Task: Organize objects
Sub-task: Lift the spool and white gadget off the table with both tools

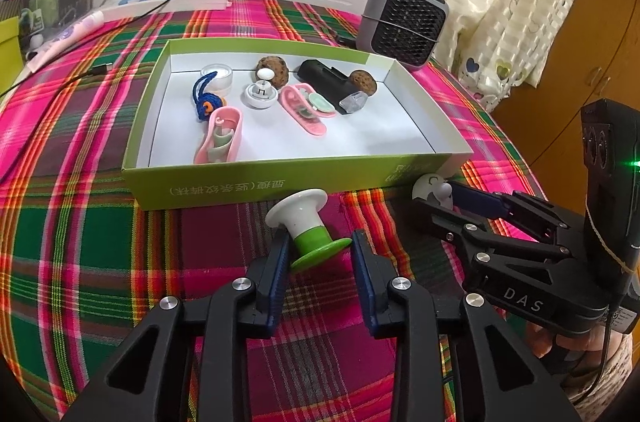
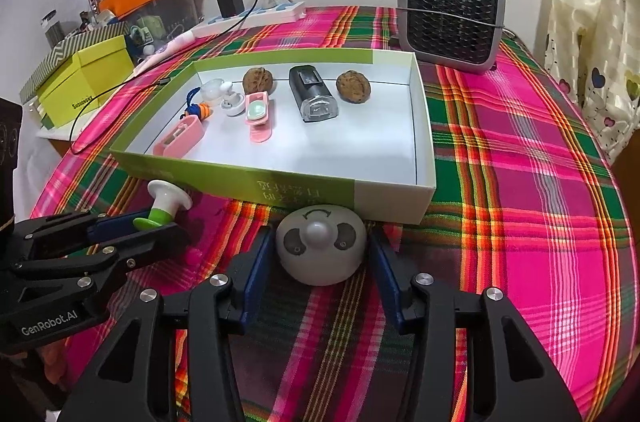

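Observation:
A white and green spool-shaped piece (image 1: 306, 227) lies on the plaid cloth in front of the green box (image 1: 280, 182). My left gripper (image 1: 318, 242) is open, with its fingers on either side of the piece's green end. It also shows in the right wrist view (image 2: 166, 206). A round white panda-faced gadget (image 2: 321, 248) lies just before the box's front wall (image 2: 280, 188). My right gripper (image 2: 320, 254) is open around it, fingers close to its sides. In the left wrist view the gadget (image 1: 432, 188) is partly hidden by the right gripper.
The box holds two walnuts (image 2: 353, 84), a black device (image 2: 314, 94), two pink clips (image 2: 258, 116), a white round case (image 2: 233, 104) and a blue cord charm (image 1: 204, 100). A small grey heater (image 2: 452, 10) stands behind the box. A power strip (image 2: 256, 14) and yellow-green box (image 2: 86, 78) are at the far left.

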A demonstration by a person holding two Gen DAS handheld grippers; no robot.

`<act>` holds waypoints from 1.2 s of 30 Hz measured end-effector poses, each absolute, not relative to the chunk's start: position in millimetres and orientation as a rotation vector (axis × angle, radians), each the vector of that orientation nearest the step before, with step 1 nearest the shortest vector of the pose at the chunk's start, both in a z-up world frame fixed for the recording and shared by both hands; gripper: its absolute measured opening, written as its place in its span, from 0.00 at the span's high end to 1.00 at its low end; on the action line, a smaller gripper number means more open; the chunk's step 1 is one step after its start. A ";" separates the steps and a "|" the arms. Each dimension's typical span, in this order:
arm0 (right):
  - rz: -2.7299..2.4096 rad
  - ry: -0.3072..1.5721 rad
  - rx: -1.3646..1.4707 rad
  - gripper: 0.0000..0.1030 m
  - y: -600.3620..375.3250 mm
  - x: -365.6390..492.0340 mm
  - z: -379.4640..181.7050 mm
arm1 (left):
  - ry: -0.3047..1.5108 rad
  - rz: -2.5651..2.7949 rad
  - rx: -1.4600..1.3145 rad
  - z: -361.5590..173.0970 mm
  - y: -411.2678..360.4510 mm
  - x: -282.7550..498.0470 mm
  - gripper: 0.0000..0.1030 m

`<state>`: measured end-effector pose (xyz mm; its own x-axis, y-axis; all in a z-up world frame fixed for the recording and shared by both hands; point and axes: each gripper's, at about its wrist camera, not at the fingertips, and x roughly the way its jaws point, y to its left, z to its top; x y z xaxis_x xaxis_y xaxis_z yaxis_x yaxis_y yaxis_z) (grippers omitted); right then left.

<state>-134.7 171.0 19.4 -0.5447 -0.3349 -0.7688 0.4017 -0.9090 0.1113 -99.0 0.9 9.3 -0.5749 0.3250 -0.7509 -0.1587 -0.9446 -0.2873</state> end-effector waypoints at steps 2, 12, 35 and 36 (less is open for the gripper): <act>-2.442 0.107 1.191 0.53 170.8 -134.4 19.4 | -0.274 2.553 -1.273 9.4 0.8 -99.0 0.72; -2.430 0.095 1.186 0.53 170.2 -134.2 19.9 | -0.274 2.556 -1.275 9.2 0.2 -99.0 0.72; -2.430 0.068 1.129 0.53 174.0 -122.5 34.3 | -0.218 2.569 -1.210 31.0 4.5 -85.8 0.72; -2.433 0.066 1.119 0.53 174.5 -121.5 36.9 | -0.217 2.571 -1.204 32.7 4.8 -85.9 0.72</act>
<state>-121.5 174.5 36.9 -0.5643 -0.3856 -0.7299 0.4249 -0.8937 0.1437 -85.9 4.8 32.7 -0.6072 0.3248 -0.7252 -0.1986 -0.9457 -0.2572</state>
